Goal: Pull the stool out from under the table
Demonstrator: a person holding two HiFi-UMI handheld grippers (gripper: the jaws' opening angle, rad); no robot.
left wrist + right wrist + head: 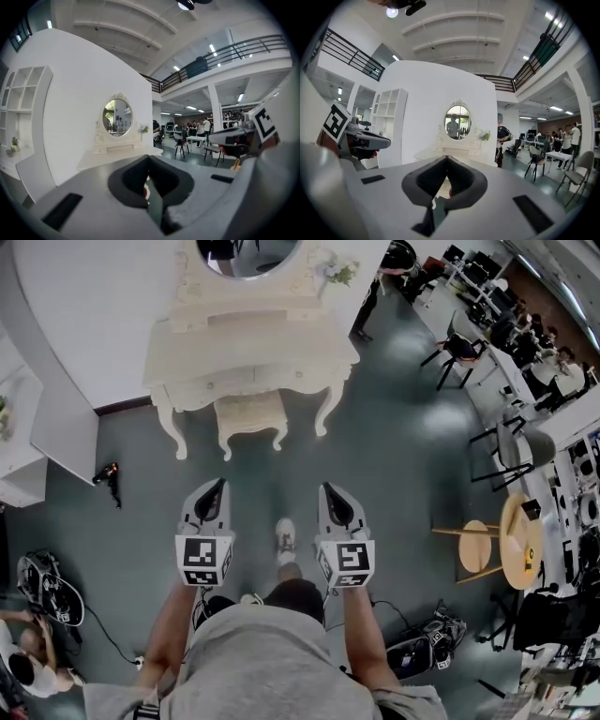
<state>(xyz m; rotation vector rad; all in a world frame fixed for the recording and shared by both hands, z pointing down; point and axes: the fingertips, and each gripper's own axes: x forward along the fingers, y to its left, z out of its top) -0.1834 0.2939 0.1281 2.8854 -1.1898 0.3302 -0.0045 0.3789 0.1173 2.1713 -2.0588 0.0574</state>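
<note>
Bright, even indoor light from ceiling lamps (392, 12); fisheye bending and dark vignette at edges; near claw bodies slightly soft.

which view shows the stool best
The head view: the stool shows from above, seat and front legs, tucked partly under the dressing table. In the left gripper view the left tongs block the space below it; in the right gripper view the right tongs do the same, so no stool is clear there.

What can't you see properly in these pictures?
Stool: head view, back half under the table; gripper views, mostly blocked by the left gripper and right gripper themselves.
Mirror: head view, top cut by the picture edge.
People at desks: head view, too small.
</note>
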